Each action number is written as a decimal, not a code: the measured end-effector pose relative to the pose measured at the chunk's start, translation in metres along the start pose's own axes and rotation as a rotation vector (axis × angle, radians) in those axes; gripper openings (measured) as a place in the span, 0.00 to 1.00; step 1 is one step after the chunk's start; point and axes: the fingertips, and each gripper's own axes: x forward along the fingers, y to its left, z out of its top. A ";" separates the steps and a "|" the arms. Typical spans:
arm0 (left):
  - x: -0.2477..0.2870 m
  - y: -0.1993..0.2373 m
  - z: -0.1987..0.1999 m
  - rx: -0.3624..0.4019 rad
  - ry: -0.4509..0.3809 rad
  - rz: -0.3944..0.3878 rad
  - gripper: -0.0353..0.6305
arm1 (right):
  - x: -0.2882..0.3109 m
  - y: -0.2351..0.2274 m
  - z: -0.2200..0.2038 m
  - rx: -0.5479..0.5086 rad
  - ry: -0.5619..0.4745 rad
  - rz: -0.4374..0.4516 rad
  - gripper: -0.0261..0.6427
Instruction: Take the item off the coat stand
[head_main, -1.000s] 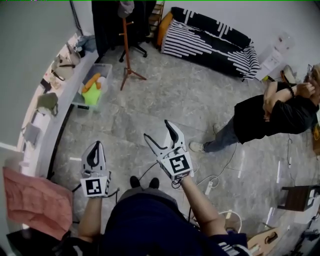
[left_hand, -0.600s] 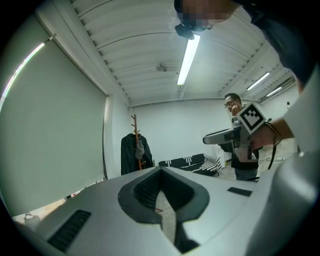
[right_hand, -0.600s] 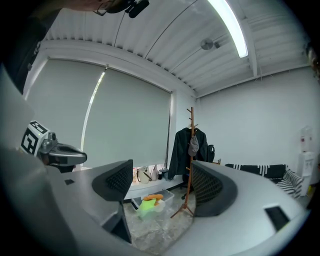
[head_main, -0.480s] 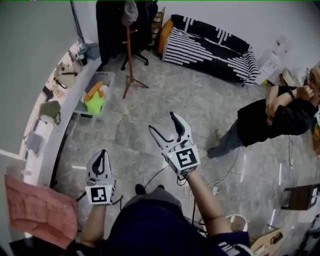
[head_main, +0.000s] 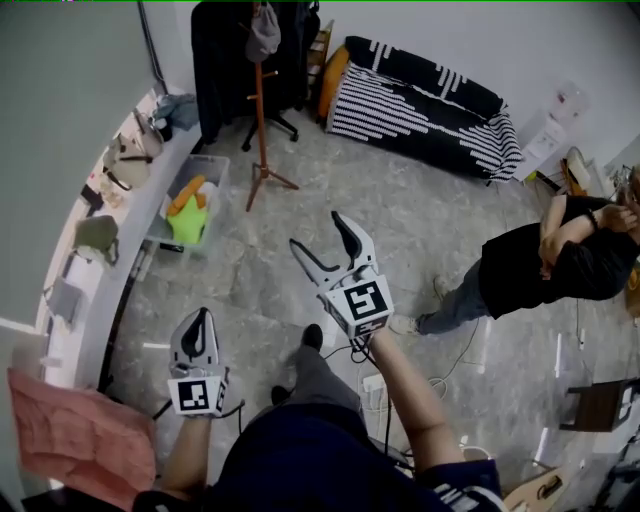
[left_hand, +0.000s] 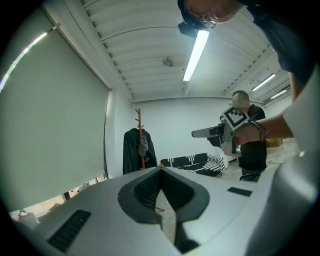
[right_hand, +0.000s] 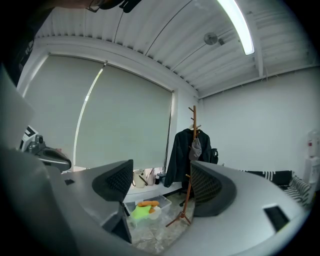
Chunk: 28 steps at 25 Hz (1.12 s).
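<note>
Coat stand (head_main: 262, 120) of reddish wood stands upright on the stone floor (head_main: 400, 210) at the far end of the room, well apart from both grippers. Grey item (head_main: 264, 35) hangs from a peg near the top of the stand, untouched. Dark coat (head_main: 222, 60) hangs close behind; whether it is on the stand cannot be told.

Left gripper (head_main: 197, 317) is held low at the person's left side. Its jaws are pressed together at the tips and nothing is between them. Right gripper (head_main: 317, 230) is raised further forward and points toward the stand. Its jaws are spread wide and empty. In the right gripper view, the stand and the grey item show in the gap between the jaws, far off.

Clear bin (head_main: 190, 190) holding green and orange things sits on the floor to the left of the stand, beside a long table (head_main: 115, 250) along the wall. Striped sofa (head_main: 420, 100) stands against the far wall. Second person (head_main: 545, 265) in a dark top stands at the right.
</note>
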 end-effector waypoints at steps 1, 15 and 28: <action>0.015 0.005 -0.003 -0.001 0.002 0.009 0.09 | 0.013 -0.010 -0.004 0.004 -0.003 0.006 0.59; 0.276 0.055 0.027 -0.004 0.027 0.144 0.09 | 0.230 -0.209 -0.001 0.033 -0.013 0.110 0.59; 0.488 0.173 0.034 -0.012 0.030 0.081 0.09 | 0.475 -0.306 0.023 -0.011 -0.009 0.068 0.59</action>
